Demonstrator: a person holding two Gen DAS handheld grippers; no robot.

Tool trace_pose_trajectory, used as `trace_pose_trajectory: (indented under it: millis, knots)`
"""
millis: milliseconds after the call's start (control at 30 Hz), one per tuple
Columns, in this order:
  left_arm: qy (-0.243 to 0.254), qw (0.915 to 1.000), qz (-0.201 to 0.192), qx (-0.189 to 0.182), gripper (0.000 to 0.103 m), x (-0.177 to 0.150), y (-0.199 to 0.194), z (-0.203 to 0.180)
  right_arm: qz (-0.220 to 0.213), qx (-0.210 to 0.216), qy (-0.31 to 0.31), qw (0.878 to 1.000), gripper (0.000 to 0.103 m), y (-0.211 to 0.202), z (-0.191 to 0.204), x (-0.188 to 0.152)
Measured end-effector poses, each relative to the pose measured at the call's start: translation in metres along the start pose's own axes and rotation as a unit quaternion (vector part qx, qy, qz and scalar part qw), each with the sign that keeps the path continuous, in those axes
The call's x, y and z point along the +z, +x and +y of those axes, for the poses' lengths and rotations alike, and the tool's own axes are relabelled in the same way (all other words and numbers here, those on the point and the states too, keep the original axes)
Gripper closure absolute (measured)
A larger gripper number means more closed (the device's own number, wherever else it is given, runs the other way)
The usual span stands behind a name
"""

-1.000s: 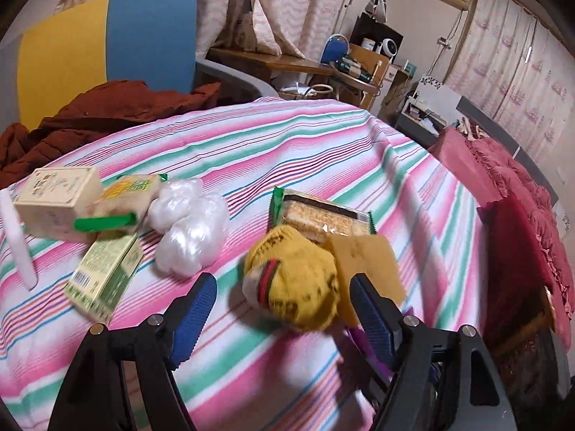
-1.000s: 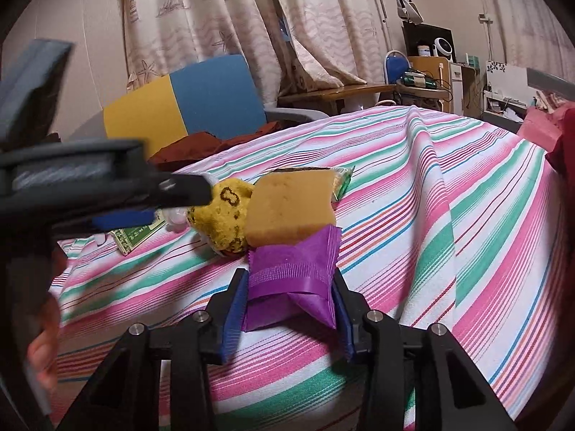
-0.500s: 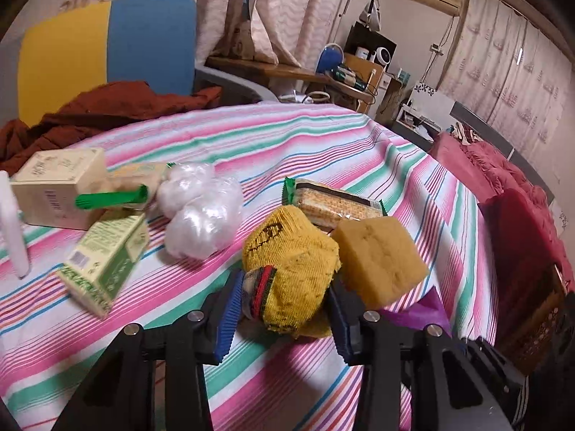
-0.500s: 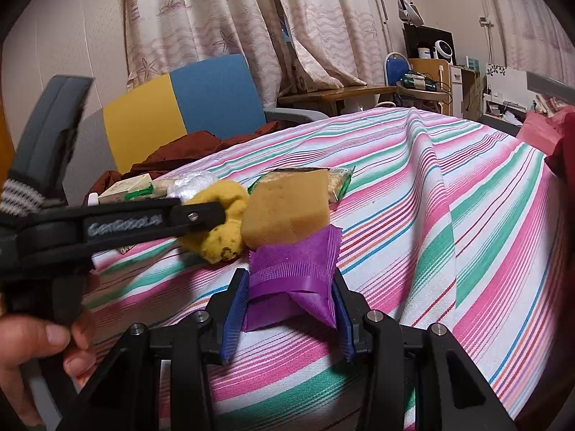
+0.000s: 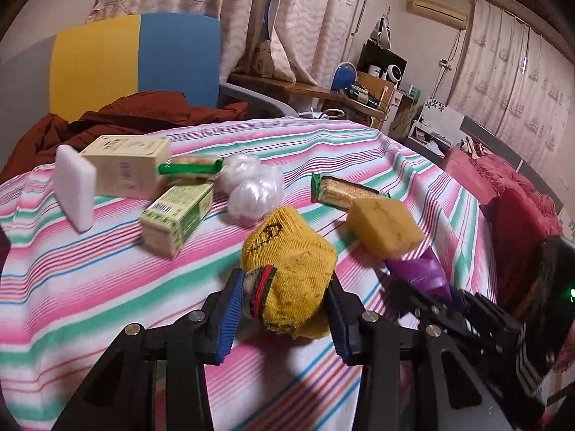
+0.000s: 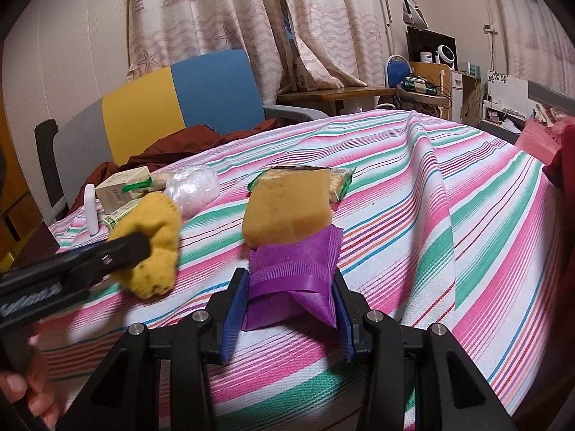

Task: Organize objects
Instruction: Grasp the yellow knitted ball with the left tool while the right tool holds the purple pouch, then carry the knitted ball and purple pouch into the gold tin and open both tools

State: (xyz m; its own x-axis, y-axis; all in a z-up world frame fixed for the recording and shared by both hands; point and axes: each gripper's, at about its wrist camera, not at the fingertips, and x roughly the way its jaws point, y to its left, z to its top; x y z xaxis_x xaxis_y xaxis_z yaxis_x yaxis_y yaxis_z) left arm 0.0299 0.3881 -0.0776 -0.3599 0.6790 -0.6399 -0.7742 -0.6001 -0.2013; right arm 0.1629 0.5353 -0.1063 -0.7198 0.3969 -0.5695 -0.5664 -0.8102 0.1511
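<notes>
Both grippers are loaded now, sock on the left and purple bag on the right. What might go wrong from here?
1. The orange sponge block leans on the purple plastic bag held in the right gripper; lifting the bag will likely topple it.
2. The left gripper pinches the rolled yellow knit sock near its striped cuff, so most of it overhangs and could slip.
3. The grippers sit close together and could collide.

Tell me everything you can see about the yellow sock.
The yellow sock is a bunched knit bundle, mustard yellow with a red, dark and green striped cuff at its near end and a dark outline mark on top. It looks soft and a little grubby with dark specks. The left gripper clamps it between blue pads. In the right wrist view it seems lifted just off the striped cloth, left of the sponge.
</notes>
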Motion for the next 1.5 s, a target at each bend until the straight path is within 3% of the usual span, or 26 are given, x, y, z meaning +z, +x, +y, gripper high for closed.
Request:
trace_pose_trajectory:
  millis: [367, 700, 900, 1233, 1500]
  knots:
    - [0.006, 0.9998, -0.01, 0.013, 0.06, -0.025, -0.03, 0.008, 0.03, -0.012, -0.026, 0.999, 0.058, 0.001, 0.008, 0.005]
    - [-0.014, 0.9997, -0.014, 0.011, 0.06, -0.06, -0.059, 0.025, 0.064, 0.033, -0.032, 0.997, 0.058, -0.014, 0.04, -0.002]
    - [0.052, 0.9974, -0.03, 0.04, 0.06, -0.084, -0.086, 0.014, 0.064, 0.062, -0.049, 0.995, 0.058, -0.028, 0.068, -0.003]
    - [-0.021, 0.9984, -0.046, 0.028, 0.061, -0.089, -0.12, 0.044, 0.068, 0.093, -0.065, 0.991, 0.059, -0.044, 0.105, -0.006]
    - [-0.04, 0.9953, -0.085, 0.021, 0.061, -0.093, -0.164, 0.051, 0.064, 0.125, -0.049, 0.989, 0.059, -0.059, 0.121, -0.001]
